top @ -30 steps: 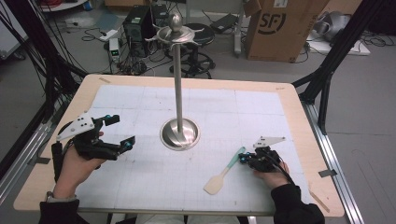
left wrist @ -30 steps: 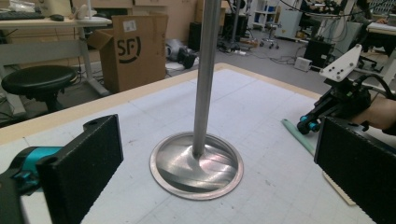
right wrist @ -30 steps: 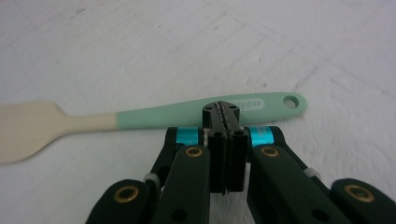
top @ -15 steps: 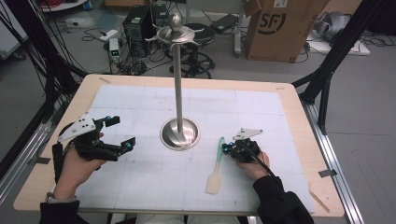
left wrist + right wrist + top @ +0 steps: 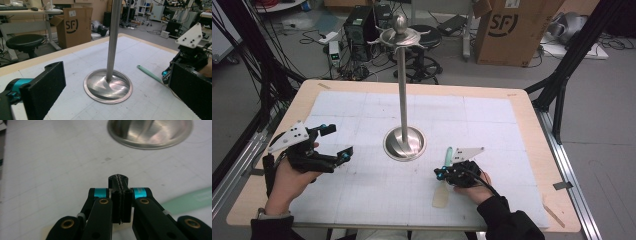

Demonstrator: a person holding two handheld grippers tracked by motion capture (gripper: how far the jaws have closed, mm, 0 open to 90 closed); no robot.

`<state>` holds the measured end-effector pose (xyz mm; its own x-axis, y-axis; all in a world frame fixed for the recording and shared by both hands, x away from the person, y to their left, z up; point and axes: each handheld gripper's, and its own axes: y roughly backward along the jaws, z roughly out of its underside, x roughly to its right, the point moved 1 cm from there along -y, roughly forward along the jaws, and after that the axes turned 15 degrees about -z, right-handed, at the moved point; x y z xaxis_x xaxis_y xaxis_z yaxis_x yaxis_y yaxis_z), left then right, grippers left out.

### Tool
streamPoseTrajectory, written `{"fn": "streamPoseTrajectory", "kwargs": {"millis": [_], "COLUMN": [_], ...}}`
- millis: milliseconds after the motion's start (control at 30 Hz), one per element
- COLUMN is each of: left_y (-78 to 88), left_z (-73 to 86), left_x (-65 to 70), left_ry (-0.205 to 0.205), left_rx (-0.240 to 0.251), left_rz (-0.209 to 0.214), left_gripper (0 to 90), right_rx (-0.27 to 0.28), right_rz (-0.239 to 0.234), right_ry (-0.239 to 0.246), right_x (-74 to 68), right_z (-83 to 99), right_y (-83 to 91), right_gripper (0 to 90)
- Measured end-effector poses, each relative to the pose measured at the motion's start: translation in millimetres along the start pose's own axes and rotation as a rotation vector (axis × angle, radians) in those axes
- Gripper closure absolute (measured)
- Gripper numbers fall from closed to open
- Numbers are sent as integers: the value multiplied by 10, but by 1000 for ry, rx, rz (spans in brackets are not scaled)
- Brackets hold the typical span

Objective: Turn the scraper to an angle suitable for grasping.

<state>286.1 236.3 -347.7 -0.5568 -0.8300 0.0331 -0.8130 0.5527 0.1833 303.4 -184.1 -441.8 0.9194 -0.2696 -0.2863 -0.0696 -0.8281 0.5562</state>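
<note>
The spatula [image 5: 444,180] lies flat on the white mat [image 5: 492,125] of the bench [image 5: 522,100], near the front edge and a little to the right of the metal stand [image 5: 404,143]. Its mint green handle points toward the stand's round base, and its pale blade points back at me. My right gripper [image 5: 439,173] sits directly over the middle of it; in the right gripper view the green handle [image 5: 190,200] runs out to one side beneath my linkage and a bit of the cream blade [image 5: 46,230] peeks out on the other side. The tips of that gripper [image 5: 119,181] are pressed flat together with nothing between them, so the spatula lies under the jaws, not in them. Whether they touch it I cannot tell.

My left gripper [image 5: 339,142] is well apart, at the left side of the mat, aimed at the stand. Its jaws are spread wide and empty; in the left gripper view the stand's base [image 5: 108,86] sits in the gap between them, farther off, with the green handle [image 5: 150,74] beyond it.
</note>
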Motion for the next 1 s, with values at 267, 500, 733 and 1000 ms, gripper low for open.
{"fn": "streamPoseTrajectory", "kwargs": {"millis": [267,500,733,1000], "left_y": [-1,8,25,54], "left_z": [21,20,25,5], "left_x": [-24,-22,-60,-48], "left_ry": [4,3,7,3], "left_rx": [-6,-8,-7,-1], "left_rz": [-5,-7,-17,-14], "left_gripper": [17,17,17,17], "right_rx": [-67,-164,-153,-160], "right_rz": [-78,-106,-73,-23], "right_ry": [16,60,65,57], "right_x": [-177,-274,-394,-455], "right_z": [-26,-20,88,243], "right_y": [-188,-315,-251,-39], "right_gripper": [900,900,900,900]}}
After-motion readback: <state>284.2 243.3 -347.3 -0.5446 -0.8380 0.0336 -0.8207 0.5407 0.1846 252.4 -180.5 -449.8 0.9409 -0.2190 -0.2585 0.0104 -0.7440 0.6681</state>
